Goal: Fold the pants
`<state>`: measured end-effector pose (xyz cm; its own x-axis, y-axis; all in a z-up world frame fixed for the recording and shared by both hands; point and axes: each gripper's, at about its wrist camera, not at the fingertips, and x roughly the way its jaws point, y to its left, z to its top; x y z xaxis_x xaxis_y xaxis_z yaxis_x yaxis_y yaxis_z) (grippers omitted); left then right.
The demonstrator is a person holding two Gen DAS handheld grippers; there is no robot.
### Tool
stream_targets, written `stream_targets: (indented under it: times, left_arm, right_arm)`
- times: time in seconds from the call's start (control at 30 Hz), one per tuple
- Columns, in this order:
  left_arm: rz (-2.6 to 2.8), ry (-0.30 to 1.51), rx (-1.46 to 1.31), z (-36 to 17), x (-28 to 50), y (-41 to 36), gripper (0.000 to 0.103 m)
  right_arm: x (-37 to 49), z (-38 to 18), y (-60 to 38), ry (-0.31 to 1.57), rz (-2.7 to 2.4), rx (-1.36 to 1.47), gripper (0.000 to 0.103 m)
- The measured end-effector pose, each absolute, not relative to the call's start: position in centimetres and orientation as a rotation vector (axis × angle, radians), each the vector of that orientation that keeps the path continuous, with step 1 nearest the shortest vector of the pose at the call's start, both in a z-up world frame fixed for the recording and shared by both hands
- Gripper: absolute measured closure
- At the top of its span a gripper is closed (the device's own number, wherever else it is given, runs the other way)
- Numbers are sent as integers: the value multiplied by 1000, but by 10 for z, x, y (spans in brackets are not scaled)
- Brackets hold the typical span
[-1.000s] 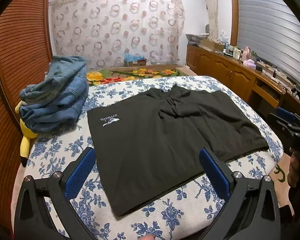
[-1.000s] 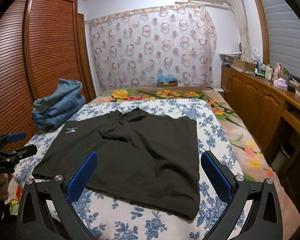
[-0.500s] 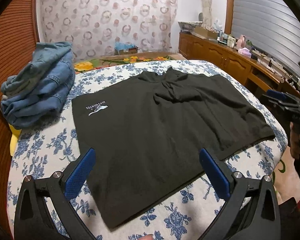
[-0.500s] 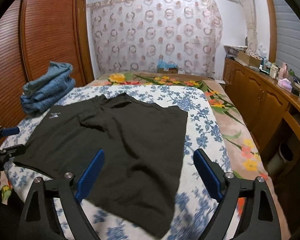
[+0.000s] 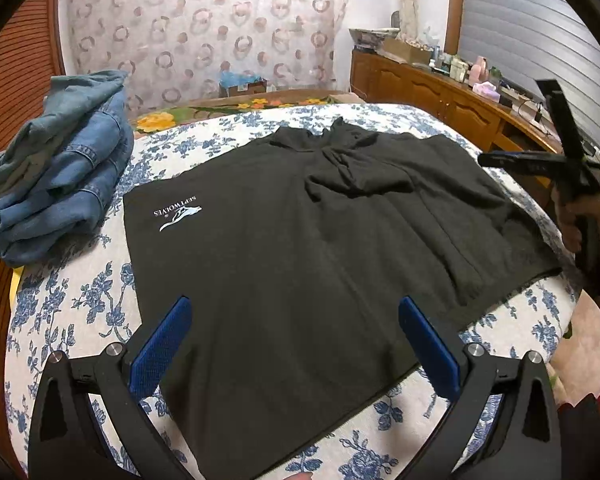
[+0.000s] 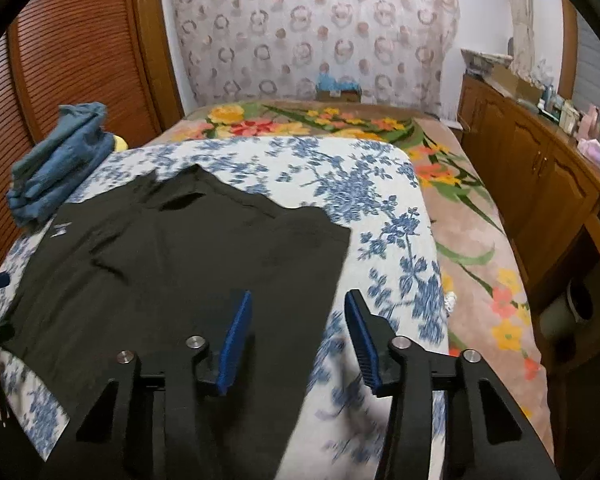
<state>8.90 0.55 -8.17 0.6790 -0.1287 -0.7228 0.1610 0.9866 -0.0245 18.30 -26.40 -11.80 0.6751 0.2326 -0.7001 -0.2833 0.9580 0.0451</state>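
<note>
Black pants (image 5: 292, 240) with a white logo lie spread flat on the blue-flowered bed cover (image 5: 76, 304); they also show in the right wrist view (image 6: 172, 264). My left gripper (image 5: 294, 344) is wide open and empty, low over the pants' near edge. My right gripper (image 6: 296, 330) is open with narrower jaws, empty, straddling the pants' right side edge. It also shows at the right of the left wrist view (image 5: 556, 164).
A pile of folded blue jeans (image 5: 56, 176) sits on the bed's left side, also in the right wrist view (image 6: 56, 164). A wooden wardrobe (image 6: 76, 64) stands left, a cluttered wooden cabinet (image 6: 540, 176) right. A flowered blanket (image 6: 460, 216) covers the bed's far part.
Both grippers have come down and closer to the pants. The right gripper's jaws have narrowed and moved to the pants' right edge. The pants have not moved.
</note>
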Motion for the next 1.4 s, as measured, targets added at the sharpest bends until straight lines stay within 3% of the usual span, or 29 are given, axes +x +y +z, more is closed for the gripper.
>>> stream_targets:
  times: [0.37,0.53,0.7,0.97,1.1,1.23,1.4]
  left_arm:
    - [-169,872,47,-101,97,7,0]
    - [-175,881,35,-104,98,10,0]
    - [-167,881,43,-106,100,8,0]
    - [-156,884,57,-107,101,6,0]
    - [-156,883,57,-107,101,6,0]
    - [-154,882,55,-107,102,5,0]
    - [-146,884,54,-107,101,5,0]
  right_arm:
    - [200,-107,-272,827,287,35,76]
    - [194,-106,-273,825,321,28,97]
    - [190,-91,-291,775,230,23,100]
    - [170,-94,-285,823,194,-15,100]
    - [147,-84,-277,814,167,-76,92]
    - [109,-71,-256,772,188,-130,76]
    - [37,-72,-233,769,305,-130,68]
